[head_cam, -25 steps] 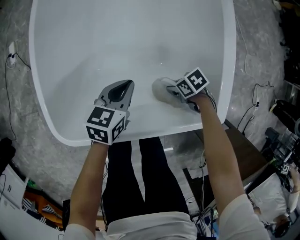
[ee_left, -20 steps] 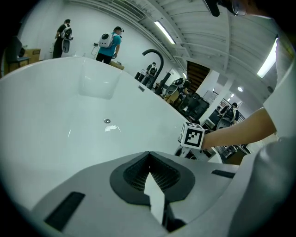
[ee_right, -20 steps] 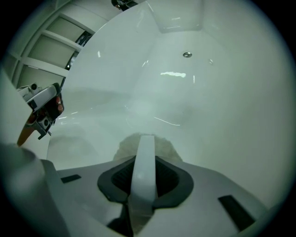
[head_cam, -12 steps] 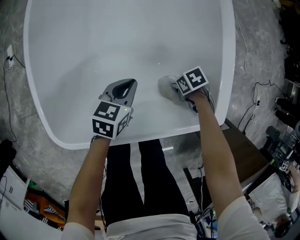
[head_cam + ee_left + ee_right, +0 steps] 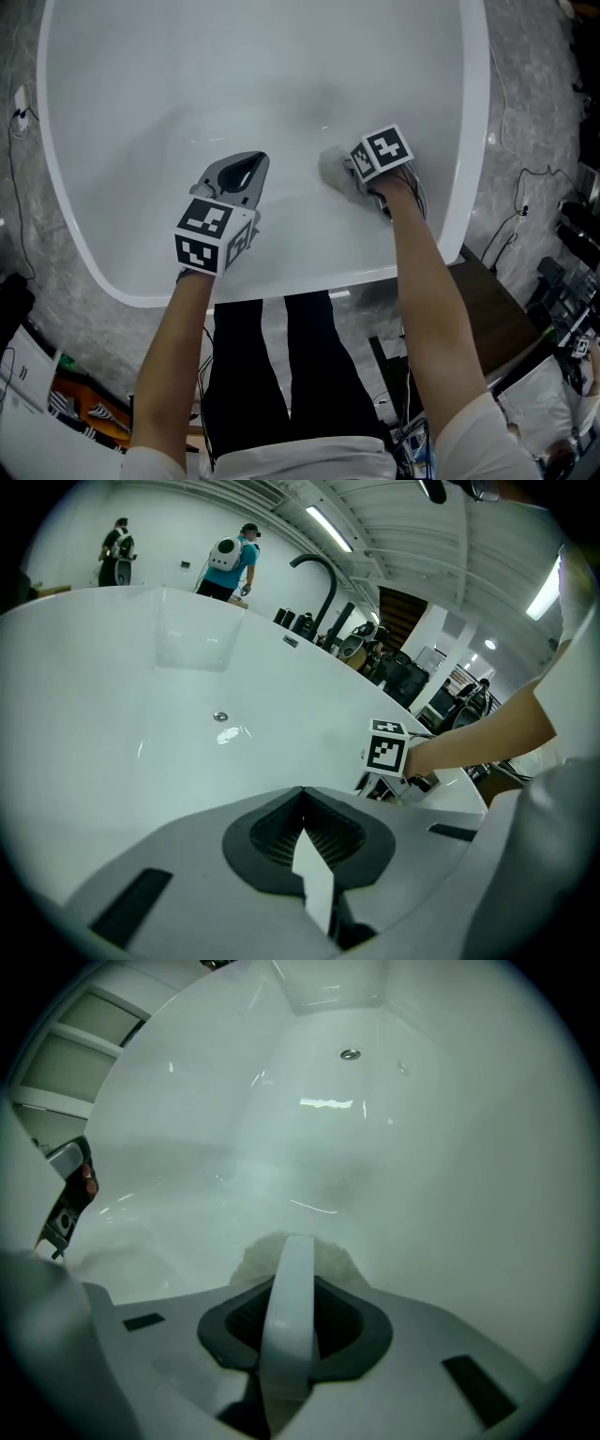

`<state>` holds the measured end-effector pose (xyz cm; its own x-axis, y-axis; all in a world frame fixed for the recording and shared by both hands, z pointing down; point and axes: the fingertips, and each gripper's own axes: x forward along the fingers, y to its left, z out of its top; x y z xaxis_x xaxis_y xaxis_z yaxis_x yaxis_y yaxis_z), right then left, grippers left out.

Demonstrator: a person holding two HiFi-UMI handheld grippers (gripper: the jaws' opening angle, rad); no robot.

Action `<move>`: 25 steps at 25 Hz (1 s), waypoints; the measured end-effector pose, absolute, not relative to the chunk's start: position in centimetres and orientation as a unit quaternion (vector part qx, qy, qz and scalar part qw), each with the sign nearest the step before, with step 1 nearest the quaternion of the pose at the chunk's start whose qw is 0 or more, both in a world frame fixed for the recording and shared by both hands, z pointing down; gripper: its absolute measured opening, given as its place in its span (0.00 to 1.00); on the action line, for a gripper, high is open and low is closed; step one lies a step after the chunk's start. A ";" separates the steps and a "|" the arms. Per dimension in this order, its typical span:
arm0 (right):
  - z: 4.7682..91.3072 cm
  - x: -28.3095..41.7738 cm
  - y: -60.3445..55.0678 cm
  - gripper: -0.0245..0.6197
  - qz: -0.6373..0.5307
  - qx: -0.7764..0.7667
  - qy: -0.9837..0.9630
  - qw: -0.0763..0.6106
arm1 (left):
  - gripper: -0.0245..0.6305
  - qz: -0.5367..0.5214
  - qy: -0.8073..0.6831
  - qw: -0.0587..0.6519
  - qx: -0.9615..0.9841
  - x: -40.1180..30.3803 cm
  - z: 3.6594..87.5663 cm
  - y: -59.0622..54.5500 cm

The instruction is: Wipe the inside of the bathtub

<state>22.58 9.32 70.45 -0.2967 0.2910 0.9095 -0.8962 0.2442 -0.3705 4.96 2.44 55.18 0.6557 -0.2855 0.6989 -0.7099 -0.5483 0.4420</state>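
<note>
The white bathtub (image 5: 112,272) fills the head view, seen from its near end. My right gripper (image 5: 349,178) is shut on a pale grey cloth (image 5: 332,167) that is pressed against the inner wall near the tub's right side. In the right gripper view the cloth (image 5: 339,1262) bulges out past the shut jaws of the right gripper (image 5: 293,1241), with the round drain fitting (image 5: 350,1054) far ahead. My left gripper (image 5: 240,173) hovers over the near inner wall, shut and holding nothing. In its own view the left gripper (image 5: 305,797) faces the tub basin (image 5: 112,742).
The tub's black faucet (image 5: 322,574) rises at the far rim, with people (image 5: 230,562) standing beyond it. Cables (image 5: 511,202) run across the grey stone floor to the right of the tub. The person's legs (image 5: 281,375) stand against the near rim.
The right gripper has slid the cloth a little to the right and further into the tub. The left gripper has hardly moved.
</note>
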 end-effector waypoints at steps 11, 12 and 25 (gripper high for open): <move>74.4 21.1 7.8 0.18 0.541 0.240 -0.599 0.539 | 0.05 0.286 -0.320 0.375 0.822 2.3 56.4 0.9; 74.5 20.9 7.8 0.18 0.544 0.238 -0.600 0.537 | 0.05 0.286 -0.323 0.375 0.821 1.9 56.5 0.9; 74.2 13.2 7.2 0.18 0.543 0.176 -0.660 0.489 | 0.05 0.282 -0.354 0.380 0.807 -3.3 56.5 0.5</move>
